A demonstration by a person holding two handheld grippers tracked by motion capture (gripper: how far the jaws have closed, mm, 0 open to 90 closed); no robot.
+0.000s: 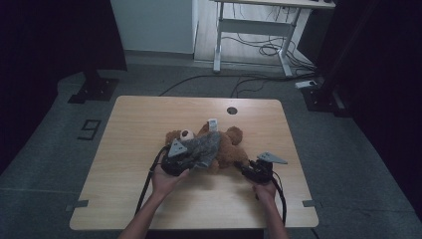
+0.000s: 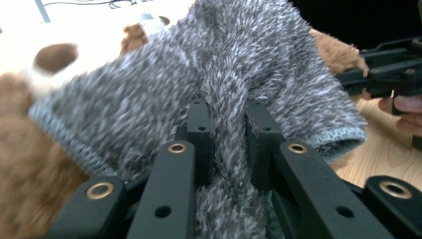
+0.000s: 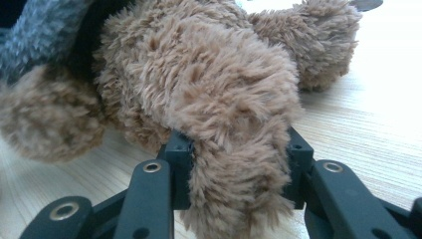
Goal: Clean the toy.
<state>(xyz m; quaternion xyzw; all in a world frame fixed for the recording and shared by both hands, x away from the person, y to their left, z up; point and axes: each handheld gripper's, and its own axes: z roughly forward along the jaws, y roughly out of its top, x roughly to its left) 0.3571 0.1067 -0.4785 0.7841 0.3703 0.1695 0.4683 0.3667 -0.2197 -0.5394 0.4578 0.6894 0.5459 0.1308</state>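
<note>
Teddy bear of brown plush [image 1: 226,144], lying on its back mid-table, wears a fuzzy grey knitted sweater [image 1: 205,145] over its trunk. Starting at the tools: the left gripper [image 2: 226,130] has its jaws pinched narrow on a ridge of the grey knit, gathered between them. The right gripper [image 3: 234,164] stands wider, its jaws clamped either side of a thick brown limb, apparently a leg [image 3: 239,149]. From above, the bear's long axis runs slantwise across the light wooden table [image 1: 134,124], head [image 1: 185,134] towards the left gripper [image 1: 175,162], the held limb towards the right gripper [image 1: 255,170]. I judge the sweater must slide along that axis, while the right anchors the bear.
</note>
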